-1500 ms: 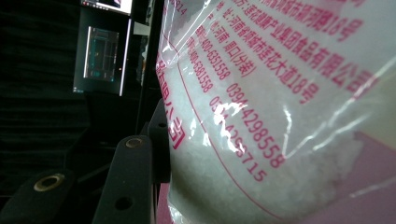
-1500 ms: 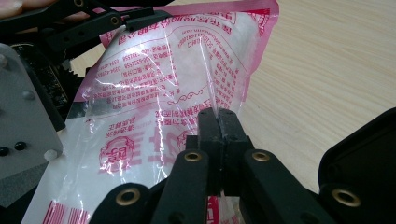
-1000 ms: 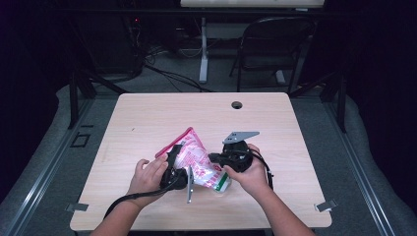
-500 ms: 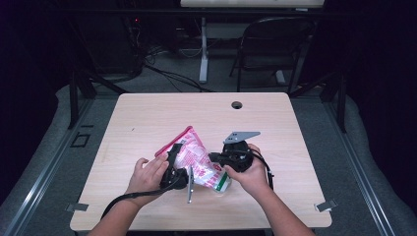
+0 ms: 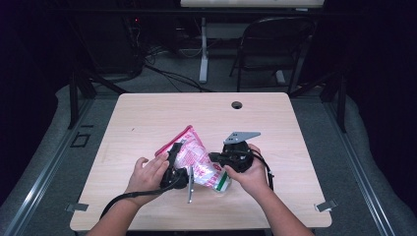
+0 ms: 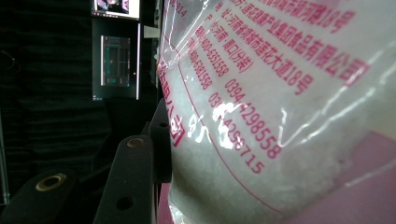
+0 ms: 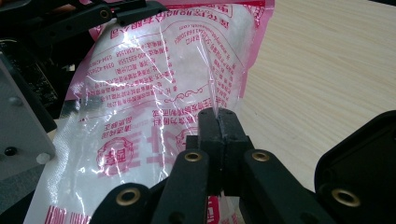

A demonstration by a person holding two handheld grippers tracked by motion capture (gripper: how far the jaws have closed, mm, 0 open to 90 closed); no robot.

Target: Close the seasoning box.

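Note:
A clear and pink plastic bag (image 5: 196, 162) of white granules with red print is held up over the front of the wooden table (image 5: 147, 118). My left gripper (image 5: 178, 151) is shut on the bag's left side. One of its black fingers (image 6: 159, 135) presses the film, and the other is hidden behind the bag (image 6: 280, 93). My right gripper (image 5: 214, 158) comes in from the right. In the right gripper view its jaws (image 7: 218, 116) are shut on a thin fold of the bag's clear film (image 7: 159, 93). The left gripper's jaws (image 7: 116, 11) cross the bag's far end.
A round cable hole (image 5: 237, 104) sits near the table's far edge. A dark folding chair (image 5: 275, 44) and cables on the floor lie beyond the table. Bare tabletop (image 7: 327, 70) stretches to the right of the bag. A lit monitor (image 6: 116, 60) hangs in the dark background.

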